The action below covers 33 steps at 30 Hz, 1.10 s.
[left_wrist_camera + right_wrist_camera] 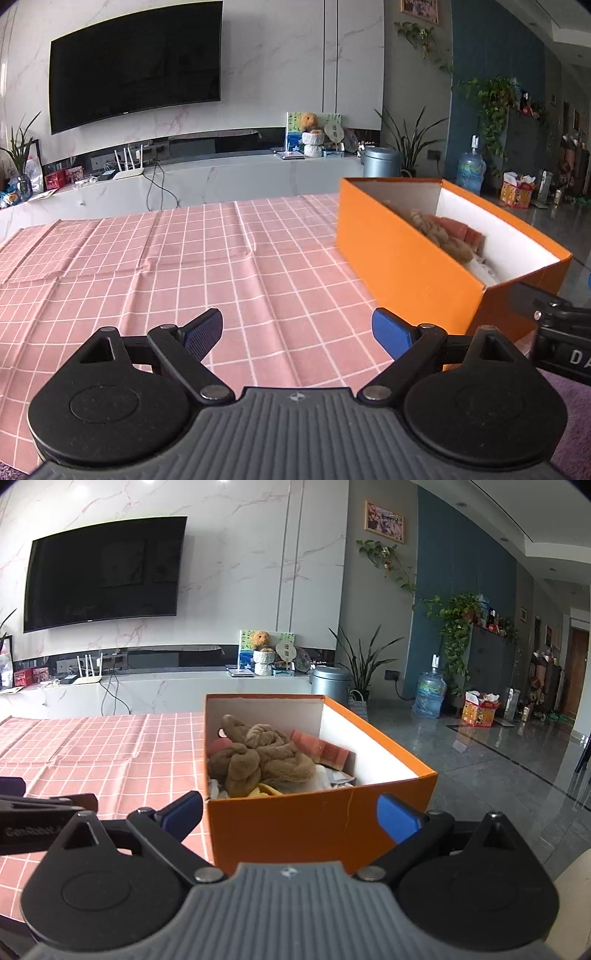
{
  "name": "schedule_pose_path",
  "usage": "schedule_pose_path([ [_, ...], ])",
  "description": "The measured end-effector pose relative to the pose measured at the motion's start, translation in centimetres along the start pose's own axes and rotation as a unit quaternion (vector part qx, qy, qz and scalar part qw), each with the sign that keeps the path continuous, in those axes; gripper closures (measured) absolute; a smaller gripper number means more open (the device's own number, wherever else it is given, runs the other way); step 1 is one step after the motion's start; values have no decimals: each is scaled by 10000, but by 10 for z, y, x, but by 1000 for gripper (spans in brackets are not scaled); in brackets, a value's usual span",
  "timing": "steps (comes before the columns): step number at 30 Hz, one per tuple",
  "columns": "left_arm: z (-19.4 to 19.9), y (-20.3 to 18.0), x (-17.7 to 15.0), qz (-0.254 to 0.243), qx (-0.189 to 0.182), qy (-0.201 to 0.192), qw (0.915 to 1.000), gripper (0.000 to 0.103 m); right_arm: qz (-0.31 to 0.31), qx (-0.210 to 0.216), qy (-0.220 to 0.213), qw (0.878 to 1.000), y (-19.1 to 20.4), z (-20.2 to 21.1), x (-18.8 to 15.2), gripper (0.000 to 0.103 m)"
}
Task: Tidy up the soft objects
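Observation:
An orange box (317, 823) with a white inside stands on the pink checked tablecloth (99, 753). In it lie a brown plush toy (258, 760), a red striped soft piece (321, 751), something yellow (264, 790) and white cloth. My right gripper (291, 814) is open and empty, just in front of the box's near wall. My left gripper (297, 332) is open and empty, low over the tablecloth (166, 258), left of the box (413, 273). The plush (439, 230) shows over the box rim there.
The right gripper's body (554, 332) shows at the right edge of the left wrist view. The left gripper's body (37, 816) shows at the left of the right wrist view. Beyond the table are a white TV counter (166, 690), a television and tiled floor (480, 760).

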<state>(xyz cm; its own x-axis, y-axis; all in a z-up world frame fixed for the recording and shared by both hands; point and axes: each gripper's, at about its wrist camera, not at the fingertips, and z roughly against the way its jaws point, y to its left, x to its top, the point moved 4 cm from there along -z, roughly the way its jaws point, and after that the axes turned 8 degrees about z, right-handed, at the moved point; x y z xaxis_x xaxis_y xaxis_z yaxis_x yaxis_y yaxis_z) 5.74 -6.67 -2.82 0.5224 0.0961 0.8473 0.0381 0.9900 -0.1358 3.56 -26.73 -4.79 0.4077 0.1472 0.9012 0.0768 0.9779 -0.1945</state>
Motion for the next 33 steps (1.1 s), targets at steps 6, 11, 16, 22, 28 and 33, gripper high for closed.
schedule_pose_path([
  [6,-1,-1,-14,-46,136,60,9999,0,21,-26,7,10000,-1,0,1,3],
  [11,2,-2,-15,-95,113,82,9999,0,0,-37,26,10000,-1,-1,1,3],
  [16,4,-4,-13,-137,129,55,9998,0,14,-40,29,10000,-2,-1,1,3],
  [22,5,-3,-11,-153,186,40,9997,0,-8,-46,55,10000,-2,-1,1,3],
  [28,6,-2,-11,-149,191,34,9997,0,-18,-57,90,9999,-2,-1,0,3],
  [33,7,-2,-11,-151,199,37,9997,0,-12,-62,91,9999,-1,0,0,3],
])
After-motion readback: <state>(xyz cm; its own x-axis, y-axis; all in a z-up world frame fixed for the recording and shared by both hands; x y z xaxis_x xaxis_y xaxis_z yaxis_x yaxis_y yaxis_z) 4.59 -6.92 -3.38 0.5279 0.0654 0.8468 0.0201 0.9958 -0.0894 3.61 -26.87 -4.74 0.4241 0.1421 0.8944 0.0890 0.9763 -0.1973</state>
